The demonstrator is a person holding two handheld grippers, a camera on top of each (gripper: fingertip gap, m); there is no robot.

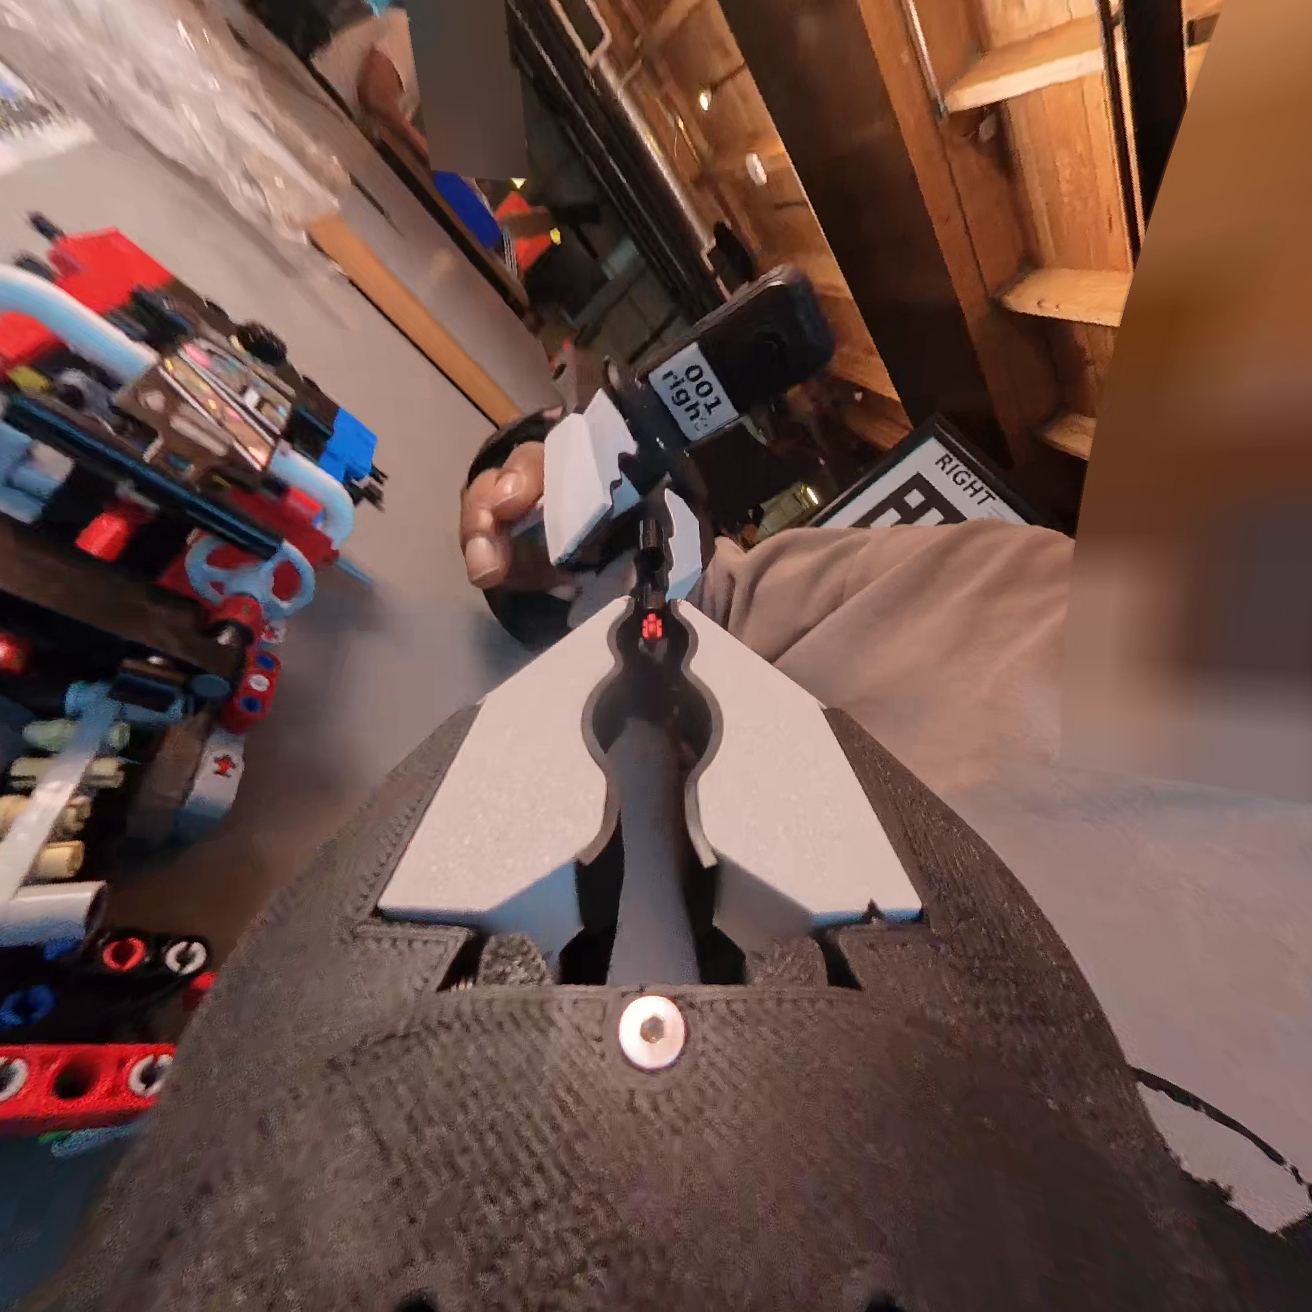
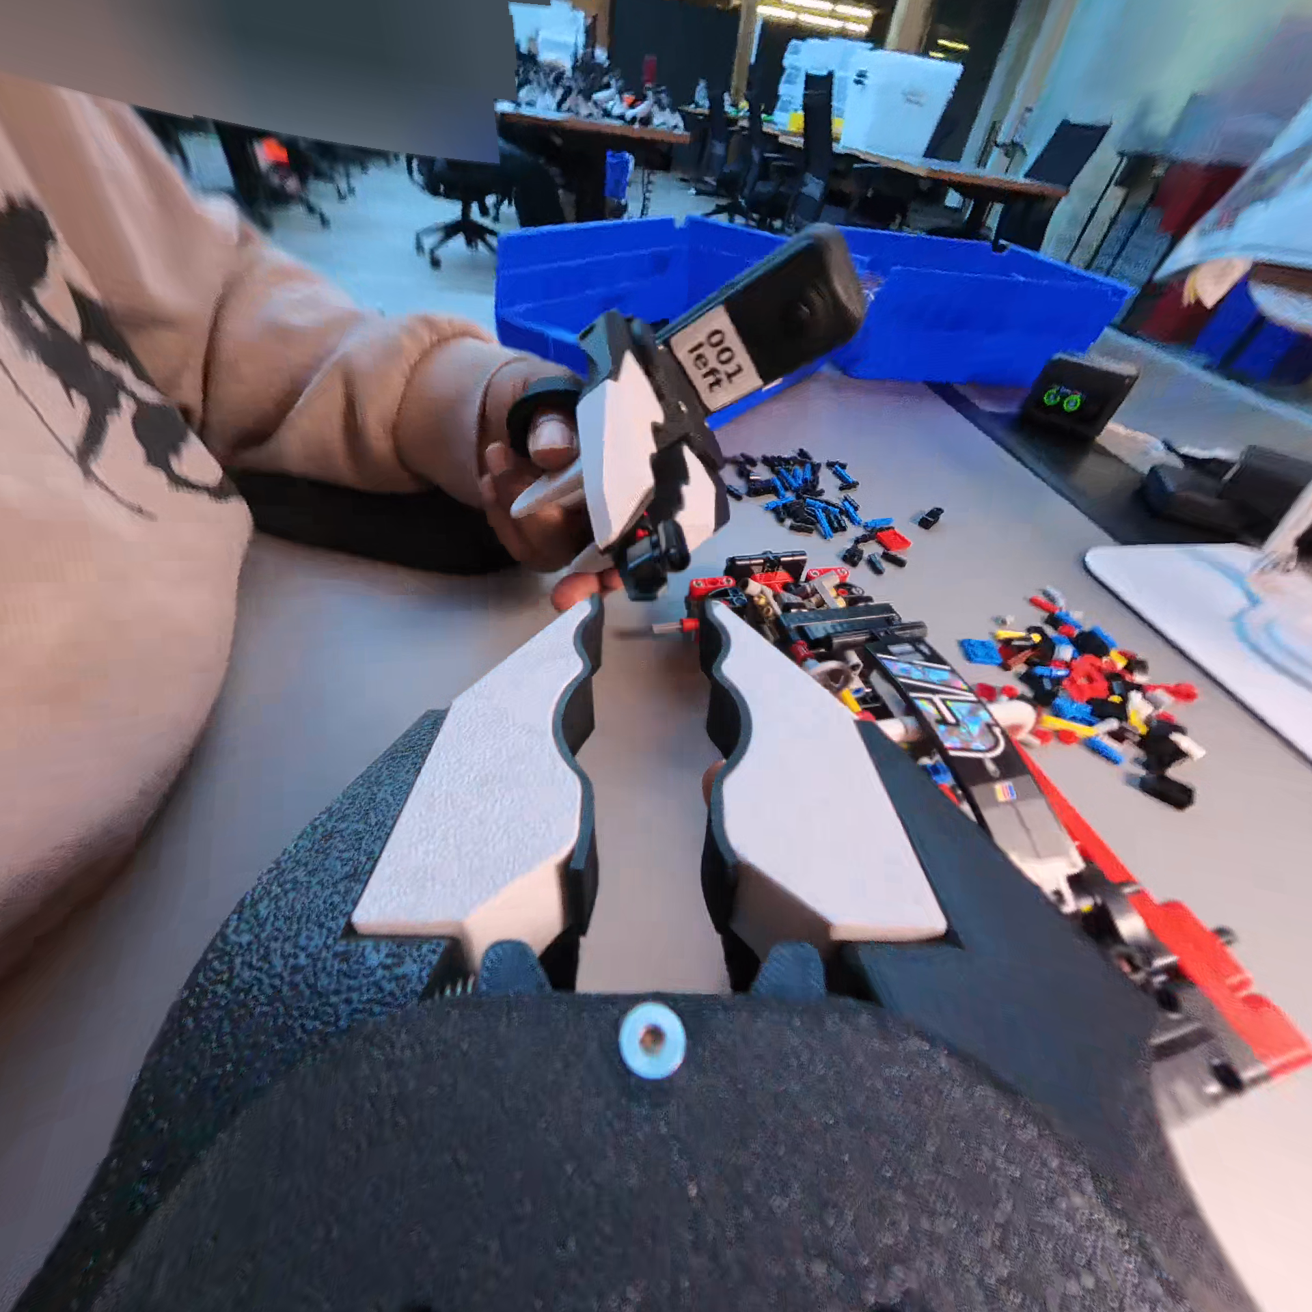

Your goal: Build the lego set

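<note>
Only right wrist view shows, perhaps, small black-red piece (image 2: 649,557) in left gripper (image 2: 657,547).

A large open workshop room. A smooth grey table (image 2: 958,497) fills the foreground, with blue plastic bins (image 2: 944,319) standing along its far edge. Beyond them, long wooden-topped desks (image 2: 944,167) stretch across the room, with black office chairs (image 2: 461,206) on wheels beside them on a pale grey floor (image 2: 383,241). White boxes (image 2: 902,99) are stacked on one desk. Bright strip lights (image 2: 809,11) run along the ceiling at the back. In the left wrist view, rough wooden shelves (image 1: 1022,177) and wooden beams rise behind the table, lit in a warm orange tone.
</note>
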